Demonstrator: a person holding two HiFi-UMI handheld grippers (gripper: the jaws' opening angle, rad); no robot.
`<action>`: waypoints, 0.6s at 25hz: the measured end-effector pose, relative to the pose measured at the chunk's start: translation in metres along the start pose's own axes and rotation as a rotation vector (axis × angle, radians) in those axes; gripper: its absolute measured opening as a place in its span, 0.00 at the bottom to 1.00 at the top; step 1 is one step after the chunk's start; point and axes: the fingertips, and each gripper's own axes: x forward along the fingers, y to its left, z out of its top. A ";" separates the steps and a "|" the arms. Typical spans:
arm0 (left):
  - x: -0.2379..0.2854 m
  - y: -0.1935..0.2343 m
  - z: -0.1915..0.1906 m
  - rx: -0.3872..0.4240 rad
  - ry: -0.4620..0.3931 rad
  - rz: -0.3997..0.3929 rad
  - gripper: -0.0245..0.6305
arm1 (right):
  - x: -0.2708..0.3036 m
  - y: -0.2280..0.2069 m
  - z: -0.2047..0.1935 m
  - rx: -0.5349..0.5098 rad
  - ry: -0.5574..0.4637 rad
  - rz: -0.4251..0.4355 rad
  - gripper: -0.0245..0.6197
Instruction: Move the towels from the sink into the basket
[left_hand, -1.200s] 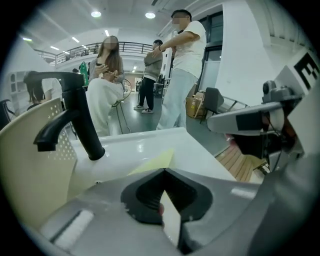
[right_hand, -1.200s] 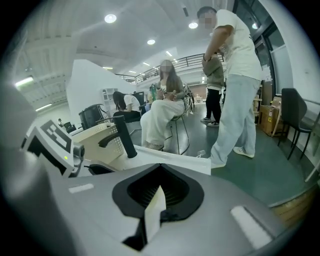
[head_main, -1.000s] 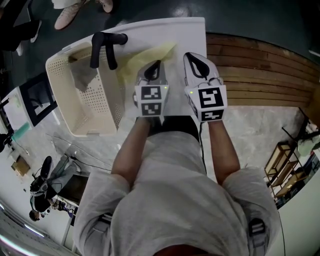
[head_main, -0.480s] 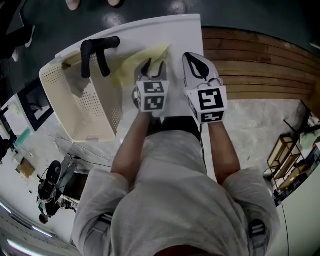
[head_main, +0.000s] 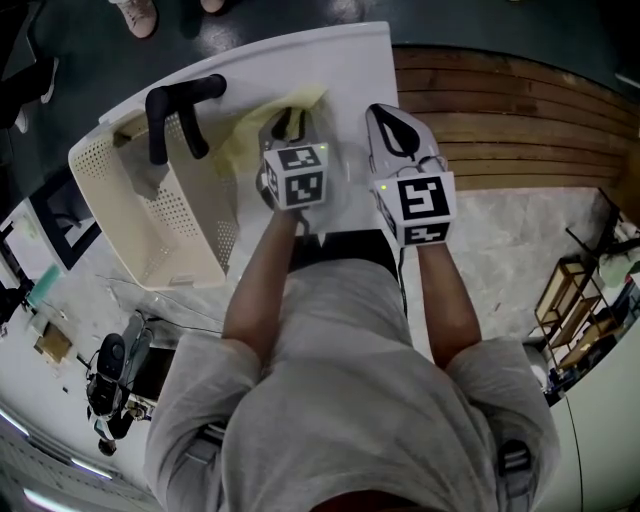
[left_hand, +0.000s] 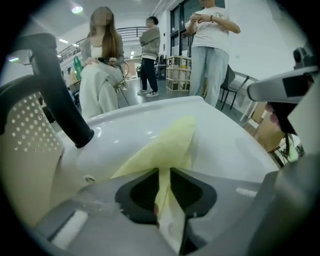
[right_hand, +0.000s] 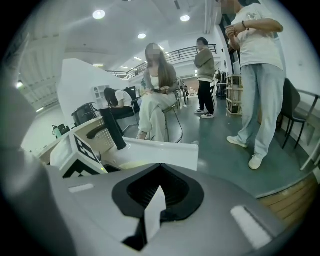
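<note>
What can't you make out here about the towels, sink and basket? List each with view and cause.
- Sink bowl, head view: the left tongs and right tongs cover most of it, so any further towels are hidden.
- Yellow towel, left gripper view: its near end vanishes between the closing left tongs.
- Basket, head view: contents too shadowed to tell; left gripper view's edge cuts it off.
</note>
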 end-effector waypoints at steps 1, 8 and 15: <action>0.000 0.004 0.003 -0.004 -0.016 0.017 0.15 | -0.001 0.000 -0.001 -0.001 0.002 0.001 0.05; -0.015 0.015 0.011 -0.008 -0.071 0.029 0.07 | -0.003 0.011 0.002 -0.017 -0.013 0.020 0.05; -0.029 0.020 0.005 -0.001 -0.081 0.039 0.07 | 0.001 0.020 0.008 -0.028 -0.025 0.040 0.05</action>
